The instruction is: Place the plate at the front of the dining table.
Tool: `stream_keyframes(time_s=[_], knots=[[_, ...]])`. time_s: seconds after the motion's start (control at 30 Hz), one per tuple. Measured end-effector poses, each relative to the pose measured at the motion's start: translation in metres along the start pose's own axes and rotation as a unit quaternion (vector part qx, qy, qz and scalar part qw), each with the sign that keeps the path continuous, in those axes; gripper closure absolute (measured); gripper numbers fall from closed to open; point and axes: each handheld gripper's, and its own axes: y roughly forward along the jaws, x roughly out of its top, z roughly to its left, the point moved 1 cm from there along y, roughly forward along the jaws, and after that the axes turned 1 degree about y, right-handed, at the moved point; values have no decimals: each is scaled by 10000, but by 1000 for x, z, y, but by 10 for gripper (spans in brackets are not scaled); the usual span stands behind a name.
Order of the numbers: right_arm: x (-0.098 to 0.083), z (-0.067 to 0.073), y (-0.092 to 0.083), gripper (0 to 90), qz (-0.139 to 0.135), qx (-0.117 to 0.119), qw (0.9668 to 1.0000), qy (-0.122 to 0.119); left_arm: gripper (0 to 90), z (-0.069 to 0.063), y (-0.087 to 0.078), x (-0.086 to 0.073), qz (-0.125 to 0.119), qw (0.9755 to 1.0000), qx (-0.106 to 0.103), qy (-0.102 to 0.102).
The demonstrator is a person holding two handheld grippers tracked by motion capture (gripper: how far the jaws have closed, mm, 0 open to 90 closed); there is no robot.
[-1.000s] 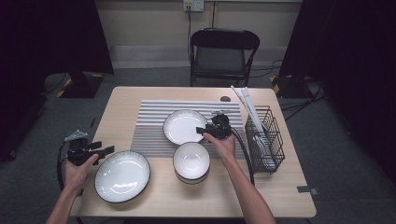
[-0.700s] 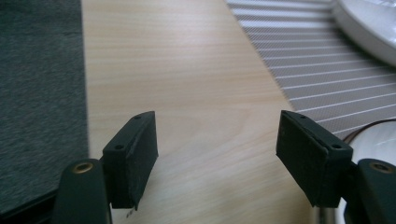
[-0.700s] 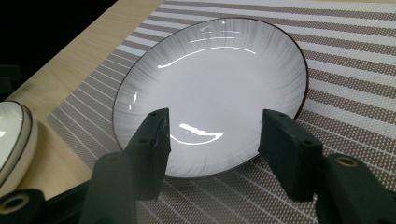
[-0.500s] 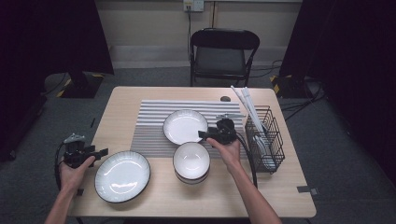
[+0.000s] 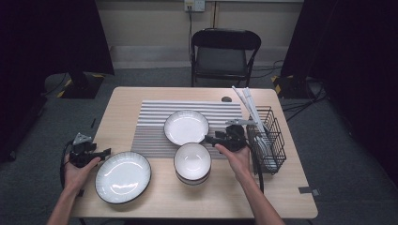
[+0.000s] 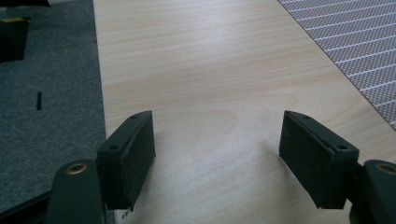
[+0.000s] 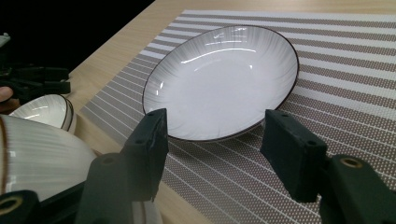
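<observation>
Right tool [image 5: 210, 139] backed off white, dark-rimmed plate [image 5: 186, 126]; jaws opening.

Grey carpet floor [image 5: 356, 154], black folding chair [image 5: 224, 52] behind wooden table [image 5: 126, 101], pale wall [image 5: 150, 23], dark curtains [image 5: 47, 37].

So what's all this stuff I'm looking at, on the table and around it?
Table: one, light wood, centre.
Placemat: one, grey and white stripes, middle of the table.
Plate on the mat: one, white with a dark rim.
Plate at front left: one, white with a dark rim, on bare wood.
Bowls: a white stack, front centre; I cannot tell how many.
Wire basket: one, black, right side, white utensils leaning out.
Folding chair: one, black, behind the table.
Left gripper: black, open, empty, by the front-left plate.
Right gripper: black, jaws just opening, empty, facing the mat plate.
</observation>
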Motion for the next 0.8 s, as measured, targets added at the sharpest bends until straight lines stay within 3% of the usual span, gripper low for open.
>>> stream_keyframes(time_s=[0.07,0.27,0.33,0.63,0.8], knots=[[2,4,-4,407,-18,59,10000,-34,263,-2,1,1,35,9999,75,94],[2,14,-17,454,-236,-25,9994,-232,240,-1,3,2,45,9999,81,110],[3,15,-22,454,-313,97,9994,-147,235,-1,3,2,52,9999,77,106],[4,31,-39,486,-487,455,9975,-240,233,-1,3,2,49,9999,72,84],[1,40,-39,479,-362,605,9969,-341,233,-1,3,2,52,9999,79,99]])
